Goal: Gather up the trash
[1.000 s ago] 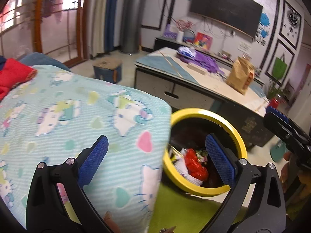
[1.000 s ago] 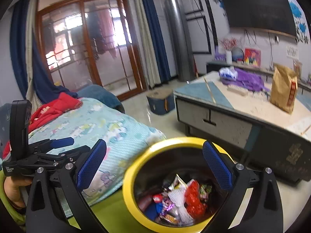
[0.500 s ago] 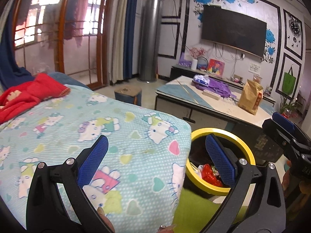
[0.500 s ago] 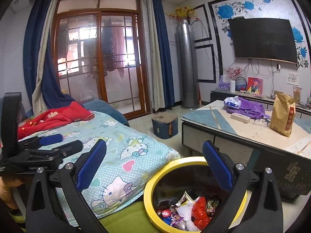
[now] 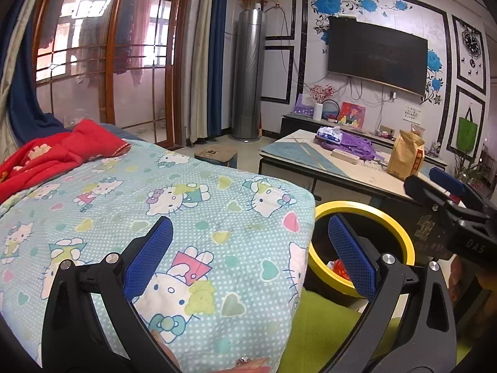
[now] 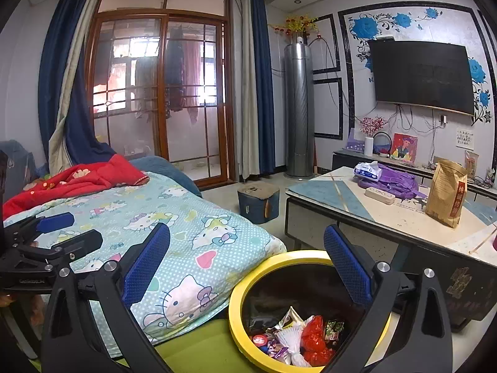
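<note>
Both grippers have lifted and tilted up, so more of the room shows. Left gripper (image 5: 248,245) and right gripper (image 6: 245,255) gape wide, empty. Trash (image 6: 298,338) lies in the yellow-rimmed bin (image 6: 237,298), tight against the quilt's edge (image 6: 257,248), with the coffee table (image 6: 326,205) just beyond.

Yellow bin (image 5: 400,233) — contents mostly hidden (left view) behind blanket (image 5: 198,217).
</note>
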Motion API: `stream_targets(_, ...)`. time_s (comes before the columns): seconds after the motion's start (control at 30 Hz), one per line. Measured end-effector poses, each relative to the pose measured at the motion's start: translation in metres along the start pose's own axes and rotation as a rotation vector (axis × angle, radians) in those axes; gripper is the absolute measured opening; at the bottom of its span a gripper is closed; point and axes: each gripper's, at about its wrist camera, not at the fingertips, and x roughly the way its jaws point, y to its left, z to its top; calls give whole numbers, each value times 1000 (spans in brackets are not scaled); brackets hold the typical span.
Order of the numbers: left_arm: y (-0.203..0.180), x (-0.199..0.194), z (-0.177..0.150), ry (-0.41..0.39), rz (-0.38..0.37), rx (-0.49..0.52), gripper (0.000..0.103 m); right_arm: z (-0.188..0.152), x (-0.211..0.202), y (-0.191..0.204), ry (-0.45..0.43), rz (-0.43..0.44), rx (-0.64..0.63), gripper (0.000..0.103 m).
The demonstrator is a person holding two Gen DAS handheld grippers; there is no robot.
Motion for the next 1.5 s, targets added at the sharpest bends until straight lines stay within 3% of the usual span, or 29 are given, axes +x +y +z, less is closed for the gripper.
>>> stream_targets(1.5, -3, -4, 2, -13, -8, -6, 92, -6, 5, -2, 18, 2, 0, 97)
